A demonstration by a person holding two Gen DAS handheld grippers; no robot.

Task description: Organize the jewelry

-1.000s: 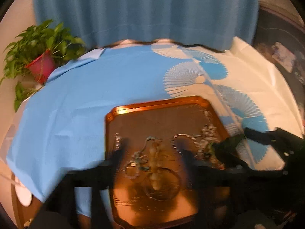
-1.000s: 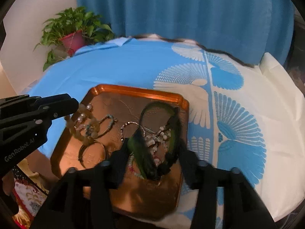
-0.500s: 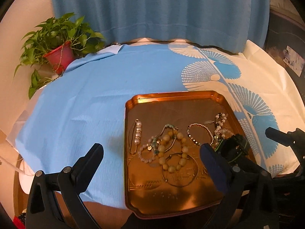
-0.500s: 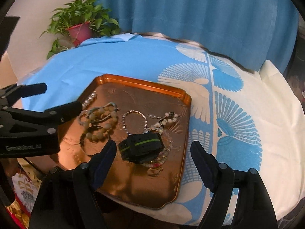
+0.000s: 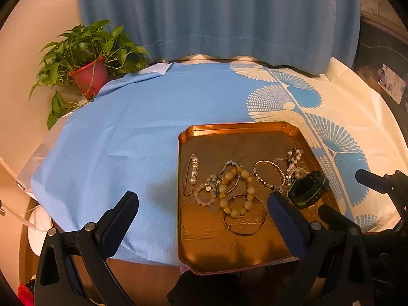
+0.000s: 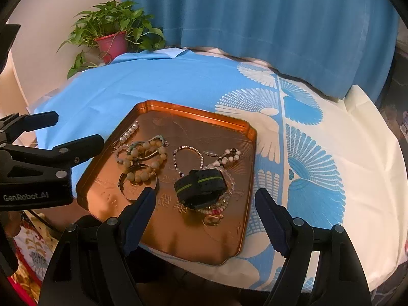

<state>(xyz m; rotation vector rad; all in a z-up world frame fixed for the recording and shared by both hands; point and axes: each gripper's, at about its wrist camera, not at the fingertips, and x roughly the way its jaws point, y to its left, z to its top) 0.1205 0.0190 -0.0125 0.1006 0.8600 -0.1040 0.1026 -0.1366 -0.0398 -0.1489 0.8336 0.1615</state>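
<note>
Both claws, left (image 5: 201, 204) and right (image 6: 205, 201), wide open, gripping nothing. Copper tray (image 6: 199, 113) on bench; black wristband (image 6: 201, 187) at tray's four o'clock, over beaded bracelets (image 6: 142, 156).

A surface is covered by a light blue cloth (image 5: 122, 148) printed on one side with white and blue fan shapes, a blue curtain (image 5: 216, 12) is hung behind it, and a leafy green plant in a red pot (image 6: 112, 42) is placed at its far left corner.
</note>
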